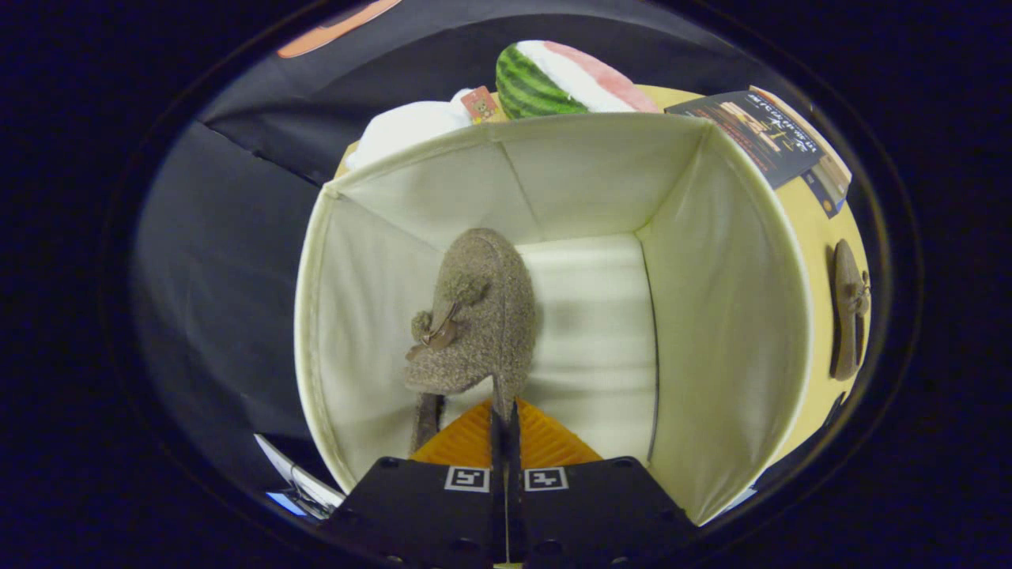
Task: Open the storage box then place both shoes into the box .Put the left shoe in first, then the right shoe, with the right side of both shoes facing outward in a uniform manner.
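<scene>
Claw (504, 411) reaches down into the open storage box (743, 316), its orange fingers (545, 438) pressed together on the heel edge of a fuzzy brown shoe (478, 312). The shoe hangs inside the box toward its left wall, toe pointing away, small bow on its left side. Second shoe (848, 308) lies outside, on the yellow surface (814, 229) just beside the box's right wall. Watermelon plush (565, 77) and white cloth (407, 126) sit beyond the far wall.

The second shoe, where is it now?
In the gripper view it lies outside the box on the yellow table, beside the right wall: second shoe.
</scene>
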The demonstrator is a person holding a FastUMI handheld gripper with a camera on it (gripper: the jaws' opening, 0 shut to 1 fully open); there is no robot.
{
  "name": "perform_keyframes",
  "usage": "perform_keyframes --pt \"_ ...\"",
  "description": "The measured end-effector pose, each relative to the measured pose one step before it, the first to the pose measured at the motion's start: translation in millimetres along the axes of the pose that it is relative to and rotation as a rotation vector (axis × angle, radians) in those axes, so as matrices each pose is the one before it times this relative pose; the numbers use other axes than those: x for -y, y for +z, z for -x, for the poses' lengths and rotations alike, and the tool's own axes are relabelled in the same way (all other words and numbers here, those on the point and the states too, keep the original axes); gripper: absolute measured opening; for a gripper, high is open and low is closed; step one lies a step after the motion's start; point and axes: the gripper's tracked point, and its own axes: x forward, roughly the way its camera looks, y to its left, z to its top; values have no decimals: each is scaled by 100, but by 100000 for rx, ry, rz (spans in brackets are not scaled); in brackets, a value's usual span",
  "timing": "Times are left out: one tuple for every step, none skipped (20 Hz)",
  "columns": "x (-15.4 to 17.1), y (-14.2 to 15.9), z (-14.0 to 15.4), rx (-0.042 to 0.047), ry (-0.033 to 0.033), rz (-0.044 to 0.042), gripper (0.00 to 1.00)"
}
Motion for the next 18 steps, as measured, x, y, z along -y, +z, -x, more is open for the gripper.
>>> perform_keyframes --pt "168 -93 -838 -47 -1382 653 1" --pt "203 67 -173 172 -1240 1004 6" --pt "-179 213 50 837 -132 550 6" --pt "49 -50 -77 146 -858 732 10" --pt "-281 50 639 1899 430 939 10" --pt "-485 -108 701 1369 1221 2592 25" --pt "-480 -353 1023 839 748 3286 40" --pt "-238 -474 1082 531 -342 2980 55" --pt "-13 -383 1319 1094 -341 2253 71" --pt "140 -324 1412 1119 -887 1287 86" --pt "157 -661 1380 -52 -230 555 92" --pt "366 -466 1685 682 -471 434 98" --pt "211 -344 1729 1189 995 840 98" --pt "423 -241 1745 1489 776 1775 97" --pt "821 -281 1687 1631 452 2323 97" --pt "979 -87 1758 1814 549 2512 97" --pt "1294 -170 1411 1786 -165 2266 97" --pt "1626 -119 1361 1353 -41 1453 97"
